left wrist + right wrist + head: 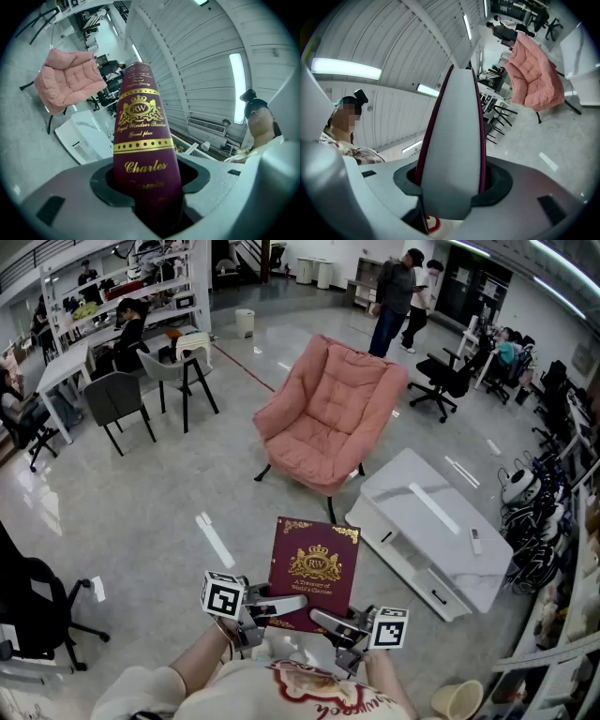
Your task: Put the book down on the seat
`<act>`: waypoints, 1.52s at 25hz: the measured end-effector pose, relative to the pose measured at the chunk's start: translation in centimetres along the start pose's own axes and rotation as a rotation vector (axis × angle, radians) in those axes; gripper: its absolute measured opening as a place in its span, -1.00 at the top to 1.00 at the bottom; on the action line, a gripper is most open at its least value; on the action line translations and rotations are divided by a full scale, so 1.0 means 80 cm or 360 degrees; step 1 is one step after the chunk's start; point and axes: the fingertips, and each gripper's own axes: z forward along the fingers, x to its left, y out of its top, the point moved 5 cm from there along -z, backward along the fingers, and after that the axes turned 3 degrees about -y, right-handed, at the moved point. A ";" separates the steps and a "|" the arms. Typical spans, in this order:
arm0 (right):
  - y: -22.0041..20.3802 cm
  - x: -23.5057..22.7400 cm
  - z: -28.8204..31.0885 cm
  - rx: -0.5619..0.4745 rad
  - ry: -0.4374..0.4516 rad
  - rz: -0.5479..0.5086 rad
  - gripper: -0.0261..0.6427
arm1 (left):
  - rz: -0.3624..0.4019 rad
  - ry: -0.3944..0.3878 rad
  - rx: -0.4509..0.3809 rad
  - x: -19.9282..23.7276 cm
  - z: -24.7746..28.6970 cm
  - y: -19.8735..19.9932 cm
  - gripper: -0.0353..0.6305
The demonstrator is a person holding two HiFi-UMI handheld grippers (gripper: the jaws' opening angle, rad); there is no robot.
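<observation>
Book [315, 568] clamped at its near edge by left tongs [284, 604] and right tongs [327, 619]; we judge two grips keep it flat for the far chair [330, 413].

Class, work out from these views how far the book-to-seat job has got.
Done: the maroon book is lifted, gripped by the left gripper and right gripper. In hand: it is held over the floor, short of the pink armchair. Left: reaching the armchair and laying the book on its seat.

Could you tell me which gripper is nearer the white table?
Right. The right gripper holds the book on the side facing the table; the left gripper holds the opposite side.
</observation>
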 end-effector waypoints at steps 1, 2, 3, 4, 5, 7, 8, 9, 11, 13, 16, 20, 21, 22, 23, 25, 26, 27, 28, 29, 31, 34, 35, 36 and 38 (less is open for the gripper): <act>0.001 0.000 0.002 -0.0001 -0.0005 0.0004 0.27 | 0.0000 0.0003 0.0004 0.000 -0.001 0.002 0.18; 0.001 0.000 0.003 -0.0002 -0.0009 0.0007 0.27 | -0.0004 0.0006 0.0008 0.000 -0.002 0.003 0.18; 0.002 0.000 0.004 -0.0004 -0.0012 0.0009 0.27 | -0.0008 0.0008 0.0010 0.000 -0.002 0.005 0.18; 0.002 0.000 0.005 -0.0007 -0.0014 0.0011 0.27 | -0.0009 0.0008 0.0011 0.000 -0.002 0.006 0.18; 0.003 -0.001 0.005 -0.0009 -0.0015 0.0011 0.26 | -0.0003 0.0006 0.0012 0.001 -0.002 0.006 0.18; 0.002 -0.003 0.005 -0.0008 -0.0018 0.0009 0.26 | 0.0007 0.0002 0.0016 0.005 -0.003 0.005 0.18; 0.002 -0.004 0.005 -0.0006 -0.0020 0.0007 0.27 | 0.0006 0.0002 0.0016 0.006 -0.003 0.005 0.18; 0.002 -0.005 0.006 -0.0004 -0.0021 0.0003 0.26 | 0.0004 0.0003 0.0016 0.007 -0.004 0.005 0.18; 0.003 -0.005 0.008 -0.0007 -0.0021 -0.0017 0.26 | 0.0007 0.0005 0.0014 0.007 -0.005 0.007 0.18; 0.003 -0.002 0.012 -0.0016 -0.0018 -0.0039 0.26 | 0.0010 0.0007 0.0018 0.004 -0.007 0.010 0.18; 0.002 0.002 0.020 -0.0016 -0.0015 -0.0050 0.26 | 0.0019 0.0009 0.0019 0.000 -0.015 0.013 0.18; 0.002 0.000 0.035 -0.0029 -0.0001 -0.0046 0.26 | 0.0051 0.0007 0.0032 0.003 -0.028 0.022 0.18; 0.001 0.000 0.040 -0.0031 0.0000 -0.0042 0.26 | 0.0053 0.0007 0.0037 0.004 -0.033 0.023 0.18; 0.000 0.000 0.045 -0.0031 -0.0002 -0.0038 0.26 | 0.0050 0.0008 0.0038 0.005 -0.038 0.025 0.18; -0.001 -0.001 0.050 -0.0028 -0.0006 -0.0033 0.26 | 0.0041 0.0008 0.0035 0.005 -0.043 0.026 0.18; -0.003 -0.002 0.060 -0.0021 -0.0018 -0.0021 0.26 | 0.0022 0.0011 0.0026 0.008 -0.052 0.030 0.18; -0.003 -0.003 0.065 -0.0018 -0.0023 -0.0020 0.26 | 0.0025 0.0009 0.0026 0.010 -0.057 0.032 0.18; -0.003 -0.004 0.071 -0.0018 -0.0025 -0.0025 0.26 | 0.0032 0.0006 0.0029 0.012 -0.061 0.034 0.18; -0.003 -0.005 0.077 -0.0022 -0.0025 -0.0033 0.26 | 0.0036 0.0003 0.0032 0.014 -0.066 0.038 0.18; -0.003 -0.006 0.083 -0.0029 -0.0024 -0.0040 0.26 | 0.0038 0.0002 0.0035 0.014 -0.071 0.041 0.18; -0.005 -0.005 0.093 -0.0047 -0.0020 -0.0046 0.26 | 0.0045 -0.0002 0.0046 0.014 -0.080 0.045 0.18; -0.011 -0.001 0.102 -0.0076 -0.0017 -0.0059 0.26 | 0.0056 -0.0013 0.0067 0.011 -0.090 0.047 0.18; -0.012 -0.002 0.105 -0.0088 -0.0020 -0.0058 0.26 | 0.0059 -0.0015 0.0076 0.012 -0.092 0.049 0.18; -0.012 -0.003 0.107 -0.0099 -0.0026 -0.0052 0.26 | 0.0057 -0.0017 0.0084 0.014 -0.094 0.051 0.18; -0.011 -0.008 0.107 -0.0108 -0.0044 -0.0038 0.26 | 0.0044 -0.0025 0.0097 0.019 -0.092 0.053 0.18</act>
